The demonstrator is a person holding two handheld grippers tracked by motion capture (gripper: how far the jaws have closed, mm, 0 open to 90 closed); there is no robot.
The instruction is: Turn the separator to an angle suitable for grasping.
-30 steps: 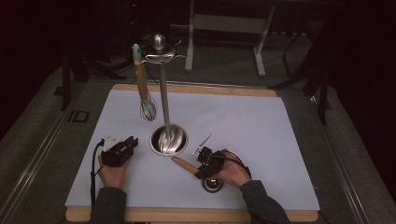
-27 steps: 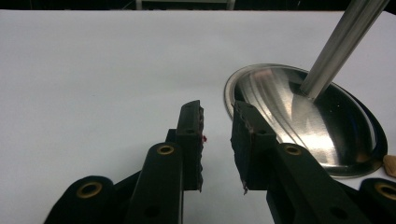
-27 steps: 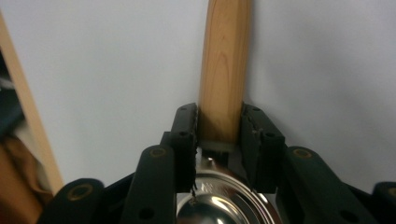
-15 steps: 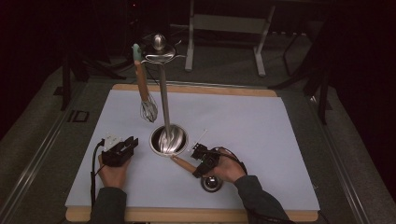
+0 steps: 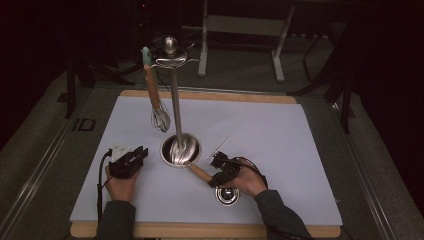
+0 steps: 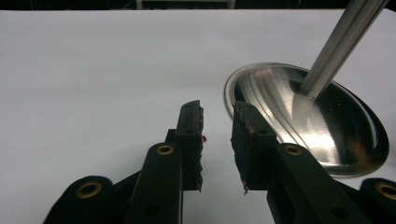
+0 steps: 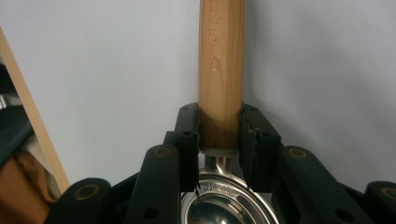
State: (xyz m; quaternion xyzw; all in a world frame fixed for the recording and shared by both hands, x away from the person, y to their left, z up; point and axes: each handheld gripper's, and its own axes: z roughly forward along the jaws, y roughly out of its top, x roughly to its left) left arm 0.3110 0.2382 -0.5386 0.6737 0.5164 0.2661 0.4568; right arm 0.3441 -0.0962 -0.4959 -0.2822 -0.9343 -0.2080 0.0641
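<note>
My right gripper (image 7: 219,135) has just been closing and now clamps the wooden handle (image 7: 221,70) of a ladle lying on the mat (image 5: 280,135); my left gripper (image 6: 217,140) rests half-open, empty, beside the stand's base (image 6: 327,126).

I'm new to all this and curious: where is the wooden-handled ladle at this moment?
In the high view the ladle lies on the white mat at lower right, its handle clamped in the right gripper, just beside the stand's round base.
</note>
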